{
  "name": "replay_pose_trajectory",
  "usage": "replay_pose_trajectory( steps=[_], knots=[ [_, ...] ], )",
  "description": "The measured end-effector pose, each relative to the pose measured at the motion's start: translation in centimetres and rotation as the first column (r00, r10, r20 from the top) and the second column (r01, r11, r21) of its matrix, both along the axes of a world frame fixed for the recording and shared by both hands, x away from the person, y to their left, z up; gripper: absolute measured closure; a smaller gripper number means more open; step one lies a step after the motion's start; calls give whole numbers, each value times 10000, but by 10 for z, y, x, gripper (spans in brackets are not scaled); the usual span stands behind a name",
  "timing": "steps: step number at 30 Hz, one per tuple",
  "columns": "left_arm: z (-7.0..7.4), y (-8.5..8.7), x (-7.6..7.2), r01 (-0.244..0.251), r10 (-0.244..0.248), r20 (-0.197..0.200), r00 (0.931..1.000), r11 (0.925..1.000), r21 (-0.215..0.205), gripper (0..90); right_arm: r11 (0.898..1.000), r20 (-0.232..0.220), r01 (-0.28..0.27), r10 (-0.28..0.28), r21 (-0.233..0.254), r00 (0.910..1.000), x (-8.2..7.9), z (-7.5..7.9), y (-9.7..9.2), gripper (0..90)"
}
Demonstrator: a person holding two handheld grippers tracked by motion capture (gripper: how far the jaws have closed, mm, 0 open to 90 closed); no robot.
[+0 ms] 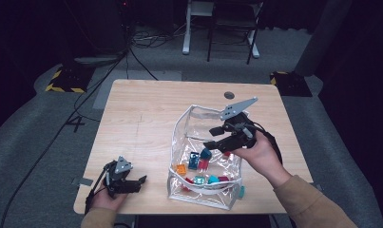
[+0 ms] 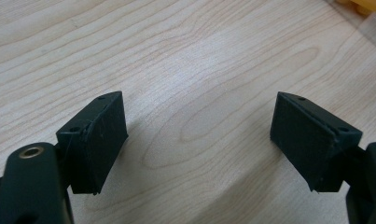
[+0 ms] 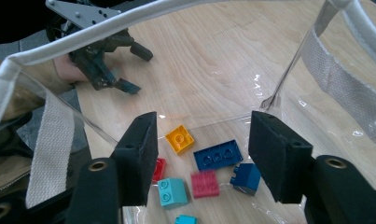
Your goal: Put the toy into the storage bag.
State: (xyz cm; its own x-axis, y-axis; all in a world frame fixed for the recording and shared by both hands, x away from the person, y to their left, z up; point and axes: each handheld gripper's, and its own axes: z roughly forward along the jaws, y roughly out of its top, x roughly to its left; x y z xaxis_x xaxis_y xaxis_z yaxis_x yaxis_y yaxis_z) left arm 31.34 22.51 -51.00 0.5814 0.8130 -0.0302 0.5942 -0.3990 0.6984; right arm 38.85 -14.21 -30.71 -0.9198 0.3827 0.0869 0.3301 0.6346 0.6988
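Observation:
A clear plastic bag [image 1: 179, 137] with white trim stands open on the wooden table [image 1: 141, 109], right of centre. Several coloured bricks lie in its bottom, among them an orange one [image 3: 179, 138], a flat blue one [image 3: 218, 155], a pink one [image 3: 205, 183] and a teal one [image 3: 172, 191]. My right gripper [image 1: 211, 137] hangs in the bag's mouth above the bricks. In the right gripper view its jaws [image 3: 206, 144] stand open with nothing between the pads. My left gripper [image 1: 140, 184] rests at the table's near left, open and empty [image 2: 199, 140], apart from the bag.
A small dark round hole [image 1: 229, 95] sits in the table's far right part. A teal piece [image 1: 242, 191] lies at the bag's near right corner. Bare wood spreads left of the bag. Cables [image 1: 132, 52] and furniture legs [image 1: 185, 45] are on the floor beyond.

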Motion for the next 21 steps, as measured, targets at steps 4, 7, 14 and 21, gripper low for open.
replay_pose_trajectory(
  steps=[4,7,14,21],
  knots=[
    [0,0,0,-1,1,-2,10000,10000,-5,189,9997,119,-25,22,258,9999,-6,5,-6,418],
    [0,0,0,2,-2,-3,10000,10000,-5,189,9991,240,6,-16,421,9997,-11,10,-14,418],
    [0,0,0,-5,5,-12,10000,10000,-28,189,9976,447,226,-255,656,9987,-23,19,-37,420],
    [0,0,0,14,-14,-6,10000,10000,-9,190,9958,568,419,-466,809,9973,-32,22,-58,421]
  ],
)
